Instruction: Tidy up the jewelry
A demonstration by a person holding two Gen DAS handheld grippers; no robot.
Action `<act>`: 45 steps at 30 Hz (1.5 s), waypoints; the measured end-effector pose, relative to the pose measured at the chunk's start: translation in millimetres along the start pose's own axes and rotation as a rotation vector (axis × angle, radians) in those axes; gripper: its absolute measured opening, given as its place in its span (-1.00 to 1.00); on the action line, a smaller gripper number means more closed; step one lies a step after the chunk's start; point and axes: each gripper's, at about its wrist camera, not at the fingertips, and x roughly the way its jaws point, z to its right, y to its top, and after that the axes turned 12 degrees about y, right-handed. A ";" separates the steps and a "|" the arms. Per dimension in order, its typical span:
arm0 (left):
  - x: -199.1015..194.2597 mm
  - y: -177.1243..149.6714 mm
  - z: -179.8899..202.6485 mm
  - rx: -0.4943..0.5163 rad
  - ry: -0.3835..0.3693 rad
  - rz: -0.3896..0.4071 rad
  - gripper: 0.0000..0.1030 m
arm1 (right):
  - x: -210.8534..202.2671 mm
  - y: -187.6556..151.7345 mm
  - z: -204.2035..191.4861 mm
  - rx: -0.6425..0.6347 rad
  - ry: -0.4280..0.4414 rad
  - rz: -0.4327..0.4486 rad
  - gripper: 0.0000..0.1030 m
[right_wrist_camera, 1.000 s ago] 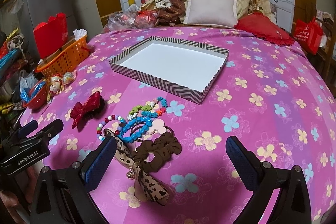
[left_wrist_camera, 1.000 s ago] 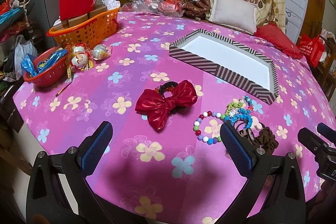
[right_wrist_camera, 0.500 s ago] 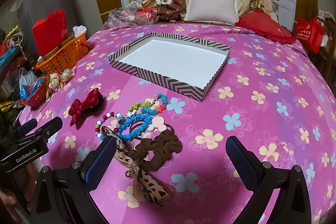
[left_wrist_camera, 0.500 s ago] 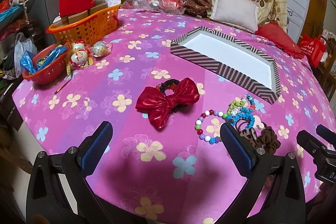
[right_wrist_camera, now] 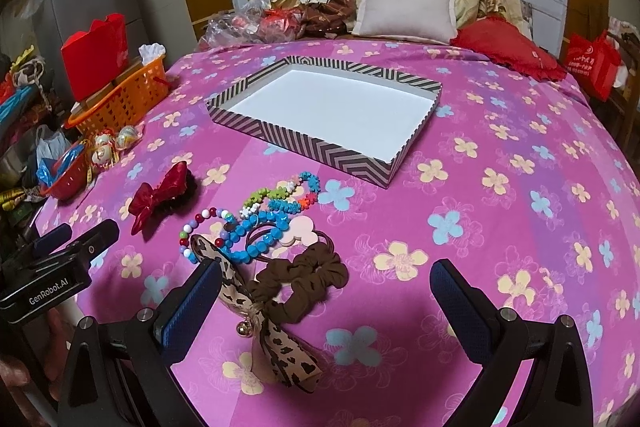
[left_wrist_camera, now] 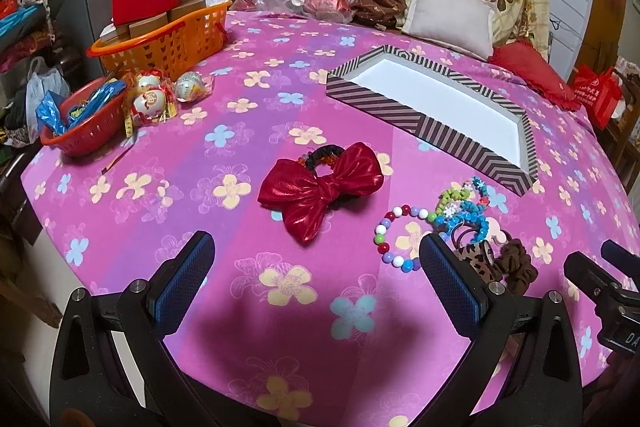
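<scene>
Both my left gripper (left_wrist_camera: 316, 265) and right gripper (right_wrist_camera: 326, 297) are spread wide and empty, red bow (left_wrist_camera: 320, 187) lying near the striped tray (left_wrist_camera: 424, 119), so I'd pinch its floppy, slippery knot.

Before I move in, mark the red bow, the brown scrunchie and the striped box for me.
red bow (left_wrist_camera: 320, 189), left wrist view, on the centre knot.
brown scrunchie (right_wrist_camera: 304, 275), right wrist view, on the gathered fabric of its ring.
striped box (right_wrist_camera: 320, 151), right wrist view, on the near outer wall.
</scene>
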 end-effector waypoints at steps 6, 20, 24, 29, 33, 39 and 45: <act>3.4 -1.4 -4.6 -0.004 0.005 -0.008 0.99 | 3.5 -5.6 6.1 0.012 0.016 -0.026 1.00; 25.1 -1.4 -33.8 -0.088 -0.028 -0.105 0.99 | 23.5 -34.4 -14.8 -0.130 0.117 -0.109 1.00; 25.2 -1.3 -33.9 -0.076 -0.017 -0.095 0.99 | 34.2 -34.6 -16.0 -0.141 0.103 -0.121 0.98; 27.5 -0.3 -30.9 -0.063 -0.008 -0.086 0.99 | 47.2 -31.0 -15.5 -0.141 0.084 -0.123 0.98; 28.2 4.2 -23.8 -0.026 0.000 -0.064 0.99 | 61.4 -33.0 -12.6 -0.126 0.079 -0.152 0.98; 36.0 21.8 -10.6 0.036 0.013 -0.014 0.99 | 67.5 -36.1 -1.6 -0.083 0.097 -0.150 0.88; 58.1 34.4 15.1 0.181 0.010 0.007 0.99 | 67.0 -35.4 0.9 -0.078 0.105 -0.129 0.88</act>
